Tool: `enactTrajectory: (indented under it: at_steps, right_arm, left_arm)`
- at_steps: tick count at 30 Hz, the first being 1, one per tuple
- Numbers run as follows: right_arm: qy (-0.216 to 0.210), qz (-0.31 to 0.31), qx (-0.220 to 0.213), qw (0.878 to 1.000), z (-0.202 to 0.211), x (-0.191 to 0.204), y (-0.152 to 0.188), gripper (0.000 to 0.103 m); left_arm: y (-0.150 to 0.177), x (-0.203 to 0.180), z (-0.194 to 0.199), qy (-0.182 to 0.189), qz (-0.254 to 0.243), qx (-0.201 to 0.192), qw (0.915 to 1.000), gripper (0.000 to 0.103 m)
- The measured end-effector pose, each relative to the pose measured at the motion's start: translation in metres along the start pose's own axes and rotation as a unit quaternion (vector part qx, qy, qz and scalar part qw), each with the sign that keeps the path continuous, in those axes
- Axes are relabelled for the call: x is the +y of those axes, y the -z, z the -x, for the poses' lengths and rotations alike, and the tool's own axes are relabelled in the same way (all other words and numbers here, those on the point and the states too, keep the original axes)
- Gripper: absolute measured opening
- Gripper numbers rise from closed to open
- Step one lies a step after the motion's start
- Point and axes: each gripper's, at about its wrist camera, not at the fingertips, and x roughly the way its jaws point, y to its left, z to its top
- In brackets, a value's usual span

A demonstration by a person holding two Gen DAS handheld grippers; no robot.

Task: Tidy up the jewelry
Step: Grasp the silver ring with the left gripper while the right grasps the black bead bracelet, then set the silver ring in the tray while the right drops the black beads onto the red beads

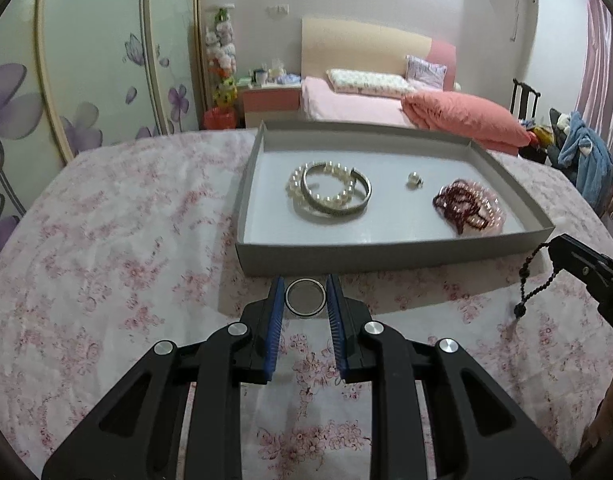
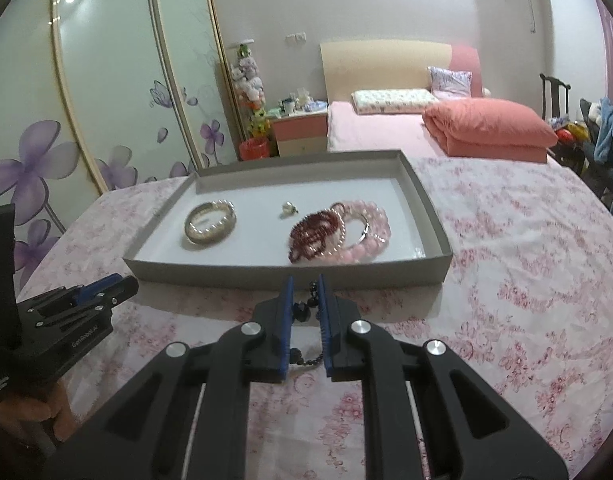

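Tray wall before left gripper, pearl bracelet inside.

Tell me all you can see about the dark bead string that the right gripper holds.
The bead string is a strand of small black round beads with one larger bead low on it. The right gripper is shut on it near the fingertips. In the left wrist view it hangs free in a loop beside the tray's front right corner, above the flowered cloth. Its material cannot be told.
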Motion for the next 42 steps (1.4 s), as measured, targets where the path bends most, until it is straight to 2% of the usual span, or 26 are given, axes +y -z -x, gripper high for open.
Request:
enactTrajectory:
  at_steps: [5, 8, 20, 25, 35, 42]
  right_arm:
    - [0.002, 0.009, -0.017, 1.000, 0.008, 0.007, -0.002, 0.013]
    - [0.002, 0.016, -0.021, 1.000, 0.010, 0.011, -0.002, 0.013]
    - [0.005, 0.019, -0.027, 0.999, 0.012, 0.014, -0.003, 0.013]
    - [0.015, 0.027, -0.062, 0.998, 0.024, 0.018, -0.010, 0.013]
    - [0.037, 0.054, -0.158, 0.985, 0.049, 0.034, -0.026, 0.012]
    - [0.046, 0.058, -0.182, 0.981, 0.047, 0.038, -0.033, 0.012]
  left_arm:
    - [-0.004, -0.002, 0.016, -0.005, -0.004, -0.039, 0.9992, 0.023]
    - [-0.005, -0.004, 0.022, -0.006, -0.006, -0.049, 0.9988, 0.023]
    - [-0.006, -0.007, 0.024, -0.005, -0.007, -0.056, 0.9984, 0.023]
    - [-0.009, -0.009, 0.033, -0.007, -0.004, -0.080, 0.9967, 0.023]
    - [-0.019, -0.022, 0.056, -0.019, -0.019, -0.163, 0.9863, 0.023]
    - [-0.028, -0.028, 0.058, -0.018, -0.020, -0.186, 0.9823, 0.023]
